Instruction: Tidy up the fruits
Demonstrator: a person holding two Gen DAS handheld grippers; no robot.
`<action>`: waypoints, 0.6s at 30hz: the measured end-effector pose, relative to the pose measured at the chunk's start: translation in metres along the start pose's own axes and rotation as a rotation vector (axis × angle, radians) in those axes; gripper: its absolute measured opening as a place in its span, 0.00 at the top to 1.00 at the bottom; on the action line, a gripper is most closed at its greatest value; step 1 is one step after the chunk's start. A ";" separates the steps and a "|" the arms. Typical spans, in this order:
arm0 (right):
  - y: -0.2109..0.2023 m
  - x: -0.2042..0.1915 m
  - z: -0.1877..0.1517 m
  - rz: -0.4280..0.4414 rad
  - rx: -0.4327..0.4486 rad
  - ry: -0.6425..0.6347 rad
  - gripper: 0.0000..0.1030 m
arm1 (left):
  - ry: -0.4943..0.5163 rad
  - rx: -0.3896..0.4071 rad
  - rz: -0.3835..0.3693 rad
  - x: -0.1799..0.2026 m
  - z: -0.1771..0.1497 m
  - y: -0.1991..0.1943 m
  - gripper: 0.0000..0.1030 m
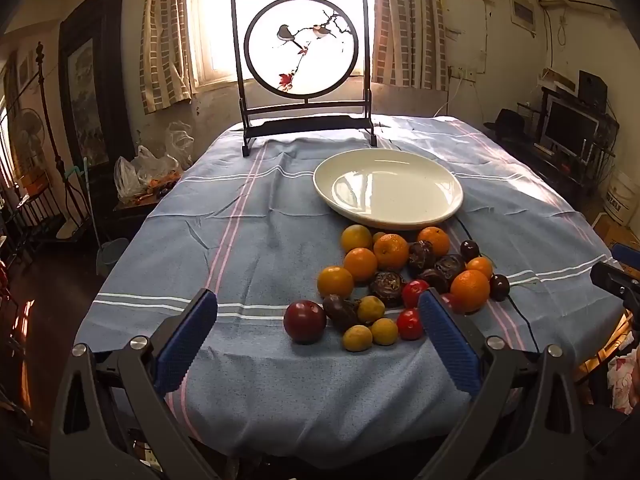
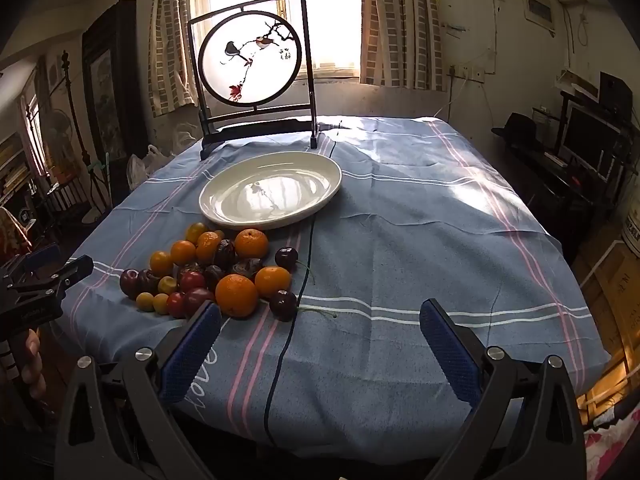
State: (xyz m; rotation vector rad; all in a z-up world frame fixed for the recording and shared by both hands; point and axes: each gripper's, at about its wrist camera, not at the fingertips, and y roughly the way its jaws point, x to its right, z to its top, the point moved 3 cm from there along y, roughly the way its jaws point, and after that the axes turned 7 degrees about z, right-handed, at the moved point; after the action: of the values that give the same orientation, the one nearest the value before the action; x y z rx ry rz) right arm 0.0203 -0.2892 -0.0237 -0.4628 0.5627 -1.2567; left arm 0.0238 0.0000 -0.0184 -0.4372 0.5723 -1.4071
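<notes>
Left tool (image 1: 318, 316) wide apart, holding nothing, right tool (image 2: 320, 320) wide apart, holding nothing, fruit pile (image 1: 394, 284) on blue striped worktop (image 1: 248, 240), just beside bare white plate (image 1: 388, 188), bird screen (image 1: 302, 64) behind.

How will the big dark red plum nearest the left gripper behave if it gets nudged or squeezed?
The plum looks round and glossy, so it would probably roll on the cloth and may slip between pads. It touches a dark wrinkled fruit, so a nudge likely disturbs that too.
</notes>
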 end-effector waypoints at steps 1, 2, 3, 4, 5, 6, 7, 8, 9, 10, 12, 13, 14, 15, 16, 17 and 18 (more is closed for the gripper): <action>-0.001 0.000 0.000 0.000 0.001 0.001 0.03 | 0.009 0.007 0.008 0.000 0.000 0.000 0.04; -0.001 0.000 0.000 0.000 0.002 0.001 0.03 | 0.011 0.008 0.011 0.000 0.000 0.000 0.04; -0.001 0.000 0.000 0.000 0.001 0.001 0.03 | 0.013 0.012 0.015 0.000 0.000 0.000 0.04; -0.001 -0.001 -0.001 0.000 0.000 0.001 0.03 | 0.012 0.011 0.013 0.000 0.000 0.000 0.04; -0.001 -0.001 -0.001 0.001 -0.001 0.001 0.03 | 0.014 0.013 0.016 0.000 0.000 0.000 0.04; -0.001 -0.001 -0.001 0.002 -0.003 0.001 0.03 | 0.013 0.011 0.016 0.000 0.000 0.000 0.04; 0.000 -0.001 -0.002 0.003 -0.005 0.001 0.03 | 0.011 0.011 0.016 -0.001 0.000 0.000 0.04; -0.008 -0.002 -0.002 0.009 -0.006 -0.001 0.03 | 0.015 0.012 0.017 0.000 0.000 0.000 0.04; -0.007 -0.003 -0.001 0.010 -0.007 -0.001 0.03 | 0.017 0.014 0.020 0.000 0.000 0.000 0.04; -0.007 -0.002 0.000 0.011 -0.007 0.001 0.03 | 0.014 0.012 0.019 0.000 0.000 0.000 0.04; -0.006 -0.002 0.001 0.014 -0.007 0.001 0.03 | 0.014 0.012 0.020 -0.002 -0.002 -0.003 0.04; -0.003 -0.002 -0.003 0.014 -0.004 -0.004 0.03 | 0.014 0.013 0.022 -0.001 0.000 -0.003 0.04; -0.003 -0.002 -0.003 0.014 -0.003 -0.003 0.03 | 0.013 0.012 0.023 -0.002 0.000 -0.003 0.04; -0.003 -0.002 -0.003 0.016 -0.004 -0.003 0.03 | 0.014 0.012 0.024 -0.003 0.000 -0.002 0.04; -0.002 -0.002 -0.003 0.015 -0.004 -0.004 0.03 | 0.014 0.012 0.024 -0.003 0.000 -0.002 0.04; -0.001 -0.002 -0.003 0.012 -0.003 -0.005 0.03 | 0.015 0.012 0.024 -0.003 0.000 -0.002 0.04; -0.001 -0.002 -0.003 0.011 -0.002 -0.005 0.03 | 0.017 0.013 0.026 -0.002 -0.001 -0.002 0.04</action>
State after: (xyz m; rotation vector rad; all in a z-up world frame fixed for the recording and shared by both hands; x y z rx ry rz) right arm 0.0170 -0.2877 -0.0252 -0.4634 0.5616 -1.2448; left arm 0.0219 0.0020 -0.0175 -0.4065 0.5799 -1.3903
